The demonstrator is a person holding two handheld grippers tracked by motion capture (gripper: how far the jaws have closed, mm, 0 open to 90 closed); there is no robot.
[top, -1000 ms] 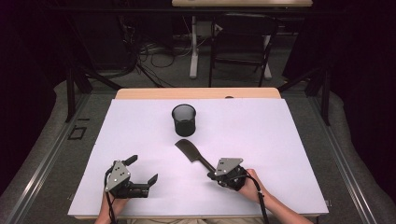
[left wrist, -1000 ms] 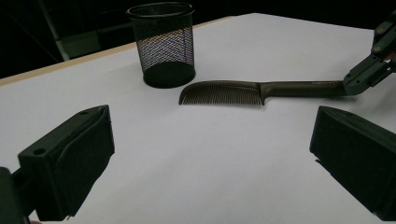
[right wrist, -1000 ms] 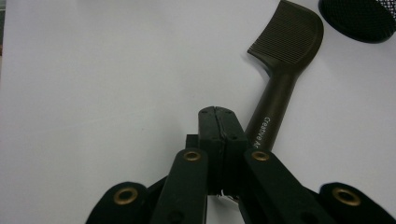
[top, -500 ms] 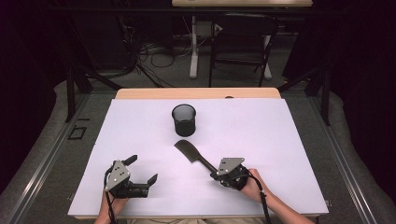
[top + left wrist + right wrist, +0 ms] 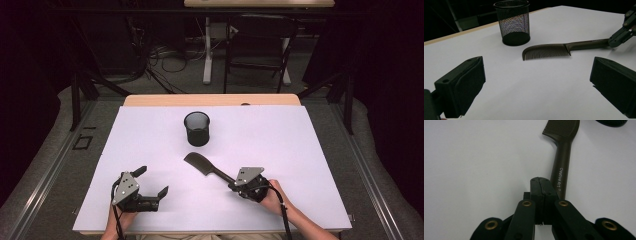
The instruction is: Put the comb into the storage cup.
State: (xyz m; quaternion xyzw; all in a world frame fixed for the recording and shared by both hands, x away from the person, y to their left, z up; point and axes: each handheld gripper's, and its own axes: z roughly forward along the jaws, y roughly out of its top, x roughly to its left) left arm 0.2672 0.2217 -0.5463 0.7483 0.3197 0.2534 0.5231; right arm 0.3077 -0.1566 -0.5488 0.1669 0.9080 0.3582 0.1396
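Comb [image 5: 561, 157], lettered "Creative Art" on its handle, lies beside the right hand-held gripper [image 5: 541, 185], jaws pressed together.

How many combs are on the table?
1. The comb lies on the white sheet in front of the mesh cup, its handle end at the shut right gripper.

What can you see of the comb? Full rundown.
The comb is dark, brownish-black and looks like plastic: a toothed section with fine close teeth and a curved back, then a long straight handle printed with white lettering. It lies flat on the white table cover, its toothed end toward the mesh cup but apart from it. The right gripper sits shut at the handle's end, the handle running alongside its closed jaws rather than between them.
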